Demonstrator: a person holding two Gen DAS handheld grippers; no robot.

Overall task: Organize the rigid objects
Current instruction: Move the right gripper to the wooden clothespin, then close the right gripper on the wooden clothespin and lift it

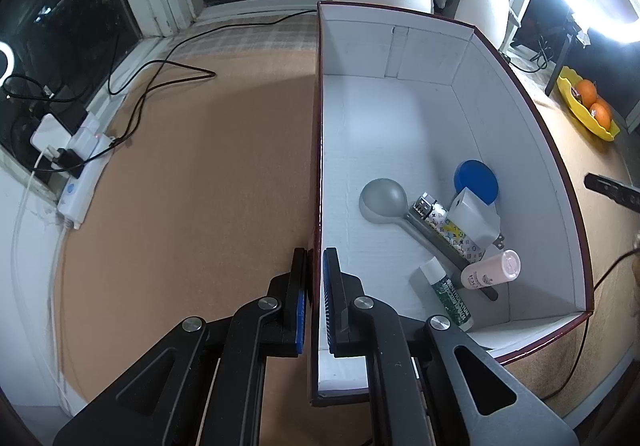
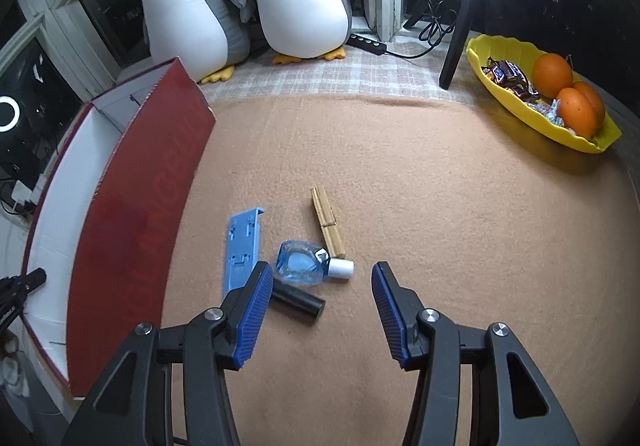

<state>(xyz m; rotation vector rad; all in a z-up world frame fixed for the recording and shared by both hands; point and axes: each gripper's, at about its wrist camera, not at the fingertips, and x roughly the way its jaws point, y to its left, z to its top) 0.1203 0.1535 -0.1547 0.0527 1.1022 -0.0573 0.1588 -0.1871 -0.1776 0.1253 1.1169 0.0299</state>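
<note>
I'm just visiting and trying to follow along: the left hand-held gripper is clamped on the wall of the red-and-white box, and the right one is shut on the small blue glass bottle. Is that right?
Not quite. The right wrist view shows the right hand-held gripper open above the mat, with the small blue glass bottle lying untouched ahead of it. The left hand-held gripper is indeed clamped on the wall of the red-and-white box.

Dark windows (image 1: 72, 17) behind tan tabletop (image 2: 440, 205).

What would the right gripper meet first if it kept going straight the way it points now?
Probably the small blue glass bottle with the white cap, just ahead of the open right gripper, a little left of its centre line. The black cylinder lies nearer by the left finger; depth is uncertain.
</note>
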